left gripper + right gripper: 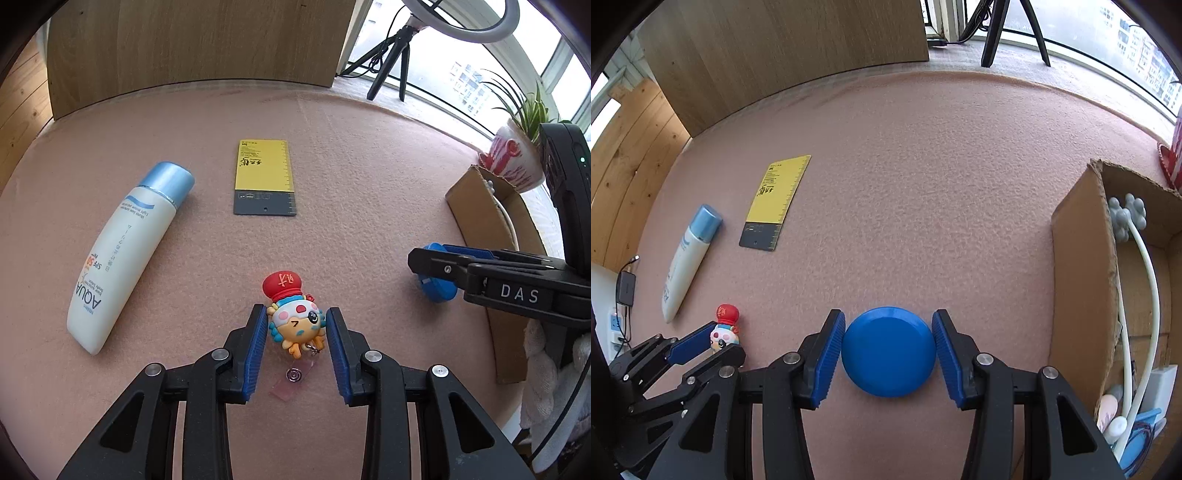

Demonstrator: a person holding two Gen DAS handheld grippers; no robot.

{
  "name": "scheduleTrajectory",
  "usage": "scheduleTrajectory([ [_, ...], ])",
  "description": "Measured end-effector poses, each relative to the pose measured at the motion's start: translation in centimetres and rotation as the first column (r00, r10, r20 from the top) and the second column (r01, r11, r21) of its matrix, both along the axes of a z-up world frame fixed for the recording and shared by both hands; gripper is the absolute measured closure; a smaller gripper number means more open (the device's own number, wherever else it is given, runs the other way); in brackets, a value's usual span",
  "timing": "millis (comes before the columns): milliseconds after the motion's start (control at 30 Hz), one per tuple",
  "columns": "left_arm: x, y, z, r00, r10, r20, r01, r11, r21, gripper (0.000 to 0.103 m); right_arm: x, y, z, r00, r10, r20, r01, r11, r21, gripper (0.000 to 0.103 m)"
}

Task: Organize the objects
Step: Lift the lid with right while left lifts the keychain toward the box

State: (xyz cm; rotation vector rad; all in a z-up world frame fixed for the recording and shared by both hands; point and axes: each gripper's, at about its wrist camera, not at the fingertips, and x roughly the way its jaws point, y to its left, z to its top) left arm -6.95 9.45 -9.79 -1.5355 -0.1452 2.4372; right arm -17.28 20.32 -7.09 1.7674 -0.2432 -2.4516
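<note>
Right gripper (888, 350): pads flank the blue round case (888, 350) on both sides, touching or nearly, grip not confirmed. Cardboard box (1078, 280) sits just right of it. Left gripper (297, 341): jaws part-open astride the cartoon keychain (295, 317), long axis pointing away, bottle (125, 254) far left.

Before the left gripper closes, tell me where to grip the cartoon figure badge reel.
Grip the cartoon figure badge reel across its round face, coming flat from the strap end as the left gripper is: the pads already flank it, clear of the bulging red hat.
</note>
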Motion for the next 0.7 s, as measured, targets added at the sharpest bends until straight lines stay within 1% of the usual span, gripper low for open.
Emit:
scheduleTrajectory([
  [233, 1.1, 1.5, 2.9, 0.998, -0.028, -0.052, 0.029, 0.999, 0.021, 0.068, 3.3, 1.1, 3.1, 0.998, -0.023, -0.064, 0.019, 0.998, -0.061, 0.058],
  [367, 1.4, 2.4, 4.6, 0.996, -0.043, -0.083, 0.046, 0.998, 0.039, 0.068, 4.5, 2.2, 5.2, 0.993, -0.038, -0.109, 0.030, 0.997, -0.074, 0.058],
  [533, 1.3, 4.3, 6.0, 0.992, -0.066, -0.109, 0.072, 0.996, 0.056, 0.068, 6.0, 4.7, 7.1, 0.987, -0.080, -0.142, 0.067, 0.993, -0.098, 0.058],
  [700, 1.4, 6.8, 7.0, 0.987, -0.100, -0.124, 0.109, 0.991, 0.072, 0.068, 7.8, 7.6, 8.4, 0.977, -0.132, -0.164, 0.116, 0.988, -0.103, 0.058],
])
